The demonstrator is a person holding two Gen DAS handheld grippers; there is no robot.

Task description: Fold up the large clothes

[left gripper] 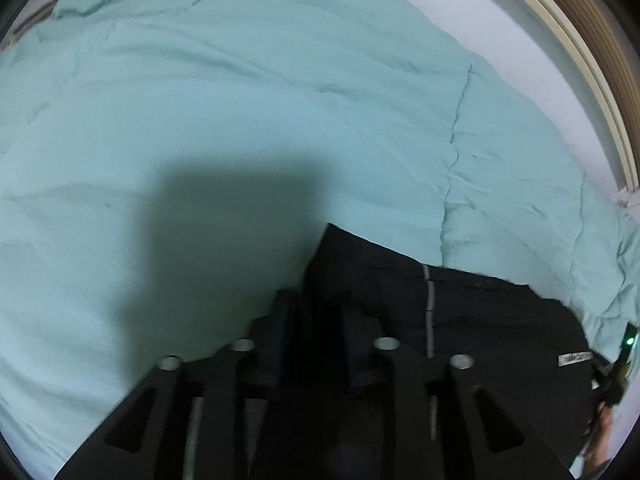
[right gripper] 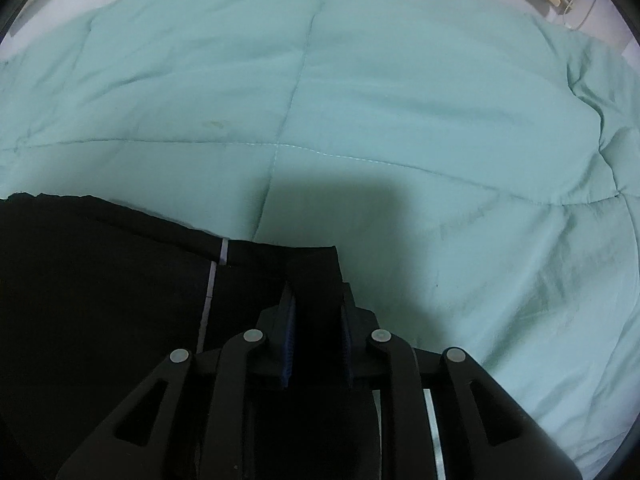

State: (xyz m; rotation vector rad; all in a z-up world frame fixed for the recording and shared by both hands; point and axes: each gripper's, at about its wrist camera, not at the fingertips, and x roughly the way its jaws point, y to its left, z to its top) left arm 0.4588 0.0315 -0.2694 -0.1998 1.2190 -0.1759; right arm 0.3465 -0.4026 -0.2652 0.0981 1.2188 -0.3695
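Where the left wrist view looks down, the left gripper [left gripper: 316,316] stands partly spread over the near left corner of the black garment [left gripper: 480,320]; dark cloth fills the gap, but blur hides whether the pads pinch it; cannot tell. A pale stripe [left gripper: 429,312] runs along the garment; a white label [left gripper: 574,359] lies near its right edge. All rests on a teal quilt [left gripper: 240,120]; far right, a cream frame edge [left gripper: 592,80]. At the far right rim, the other tool with a green light [left gripper: 629,341].

Right wrist view: right gripper [right gripper: 316,312] narrowed, blue pads [right gripper: 289,332] pressed on a fold of the black garment [right gripper: 100,300] at its right corner; the cloth spreads left, with a pale stripe [right gripper: 211,280]. Teal quilt [right gripper: 400,100] beyond, the tool's shadow [right gripper: 332,216] on it.
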